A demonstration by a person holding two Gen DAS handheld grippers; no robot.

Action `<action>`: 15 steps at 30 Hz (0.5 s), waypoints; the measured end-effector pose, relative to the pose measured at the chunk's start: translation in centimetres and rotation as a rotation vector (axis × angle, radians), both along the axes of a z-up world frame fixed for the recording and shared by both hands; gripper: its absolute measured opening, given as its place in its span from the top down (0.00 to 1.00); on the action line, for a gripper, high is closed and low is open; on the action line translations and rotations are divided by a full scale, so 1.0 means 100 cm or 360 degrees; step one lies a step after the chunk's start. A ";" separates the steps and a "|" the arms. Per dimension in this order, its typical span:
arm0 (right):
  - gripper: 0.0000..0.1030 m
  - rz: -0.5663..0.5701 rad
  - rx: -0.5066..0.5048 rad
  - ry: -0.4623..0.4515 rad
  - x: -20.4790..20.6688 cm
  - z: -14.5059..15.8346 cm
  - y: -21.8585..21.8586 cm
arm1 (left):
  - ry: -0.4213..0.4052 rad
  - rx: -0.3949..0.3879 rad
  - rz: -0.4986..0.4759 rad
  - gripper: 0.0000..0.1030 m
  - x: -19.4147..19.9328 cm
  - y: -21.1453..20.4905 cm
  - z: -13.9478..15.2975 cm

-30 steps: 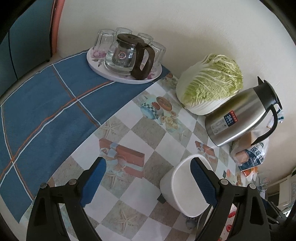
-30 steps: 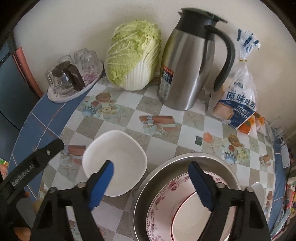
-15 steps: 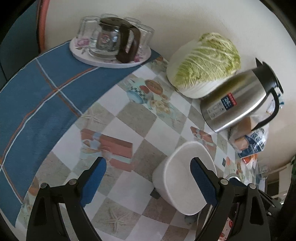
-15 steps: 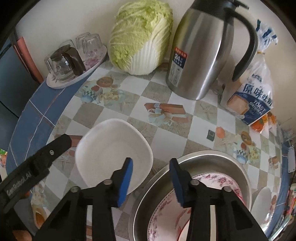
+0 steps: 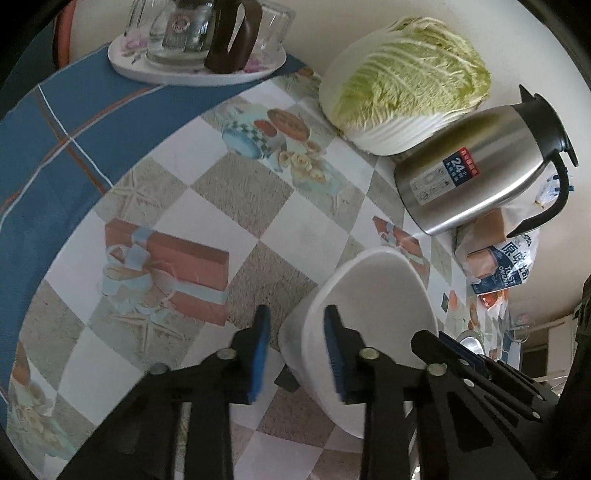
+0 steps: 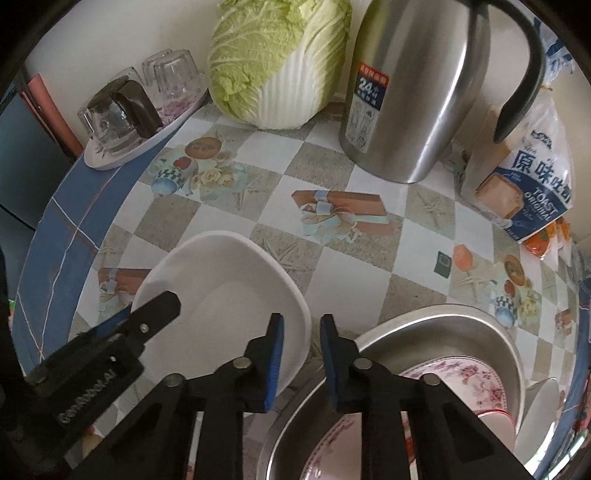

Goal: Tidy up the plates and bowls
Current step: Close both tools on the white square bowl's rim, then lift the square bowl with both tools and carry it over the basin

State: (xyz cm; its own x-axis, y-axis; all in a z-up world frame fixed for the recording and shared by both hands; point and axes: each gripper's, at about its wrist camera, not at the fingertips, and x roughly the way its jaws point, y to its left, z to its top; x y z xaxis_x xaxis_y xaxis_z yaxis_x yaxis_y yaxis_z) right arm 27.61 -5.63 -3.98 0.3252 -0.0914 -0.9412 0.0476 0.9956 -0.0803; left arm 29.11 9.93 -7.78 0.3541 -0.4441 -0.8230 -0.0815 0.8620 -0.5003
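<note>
The white bowl [image 6: 221, 295], squarish with rounded corners, sits on the table, toward its near edge, with its rim straddled on two sides. The left gripper [image 5: 297, 349] has one blue pad inside the bowl and the other outside its wall; its jaws have just been closing and now stand narrow around the wall, though whether the pads actually press on it cannot be told. The right gripper [image 6: 301, 360] has likewise just been closing: one pad lies over the bowl's rim on the side nearest the basin, the other outside it, and contact there cannot be told either.

Just beside the bowl, at the near right of the table, stands a steel basin [image 6: 461, 328] holding a floral plate [image 6: 465, 373] and other dishes stacked inside.

The table [image 6: 369, 280] is round, covered in a checked cloth of white and grey squares printed with gift boxes, starfish and teacups; a blue cloth with thin orange and white lines shows along its left edge.

Along the far edge, against a plain cream wall, stand a napa cabbage [image 6: 277, 55], a steel thermos jug [image 6: 417, 85] with a black handle, and a bag of toast bread [image 6: 528, 192] at the far right. At the far left a round floral tray [image 5: 199, 70] carries a glass teapot [image 5: 192, 29] and upturned glasses.
</note>
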 end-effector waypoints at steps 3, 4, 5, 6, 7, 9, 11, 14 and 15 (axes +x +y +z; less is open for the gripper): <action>0.83 0.0000 0.0011 0.0005 0.001 -0.004 0.001 | 0.0011 -0.0050 0.0032 0.86 0.000 0.004 -0.003; 0.83 0.0001 0.0017 0.0005 0.001 -0.004 0.001 | 0.0017 -0.0056 0.0043 0.86 -0.001 0.006 -0.004; 0.83 0.0001 0.0020 0.0007 0.001 -0.005 0.001 | 0.0020 -0.0054 0.0062 0.86 -0.001 0.008 -0.004; 0.83 0.0002 0.0030 0.0012 0.002 -0.006 0.001 | 0.0022 -0.0053 0.0072 0.86 -0.001 0.009 -0.003; 0.83 0.0004 0.0040 0.0017 0.002 -0.006 0.002 | 0.0026 -0.0056 0.0080 0.86 -0.002 0.011 -0.004; 0.83 0.0013 0.0050 0.0033 0.002 -0.009 0.004 | 0.0038 -0.0068 0.0098 0.86 -0.002 0.015 -0.005; 0.83 0.0024 0.0045 0.0040 0.002 -0.011 0.007 | 0.0041 -0.0061 0.0104 0.86 -0.001 0.019 -0.006; 0.83 0.0036 0.0037 0.0051 0.003 -0.014 0.012 | 0.0043 -0.0048 0.0104 0.86 0.000 0.020 -0.007; 0.83 0.0037 0.0032 0.0053 0.004 -0.014 0.013 | 0.0041 -0.0035 0.0096 0.86 0.000 0.018 -0.008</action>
State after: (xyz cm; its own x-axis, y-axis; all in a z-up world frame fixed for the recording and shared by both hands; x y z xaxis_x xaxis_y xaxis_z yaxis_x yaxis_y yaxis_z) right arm 27.98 -4.29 -5.40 0.2956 -0.0648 -0.9531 0.0220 0.9979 -0.0611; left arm 29.14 11.74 -8.56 0.3594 -0.4405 -0.8227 -0.1462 0.8441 -0.5158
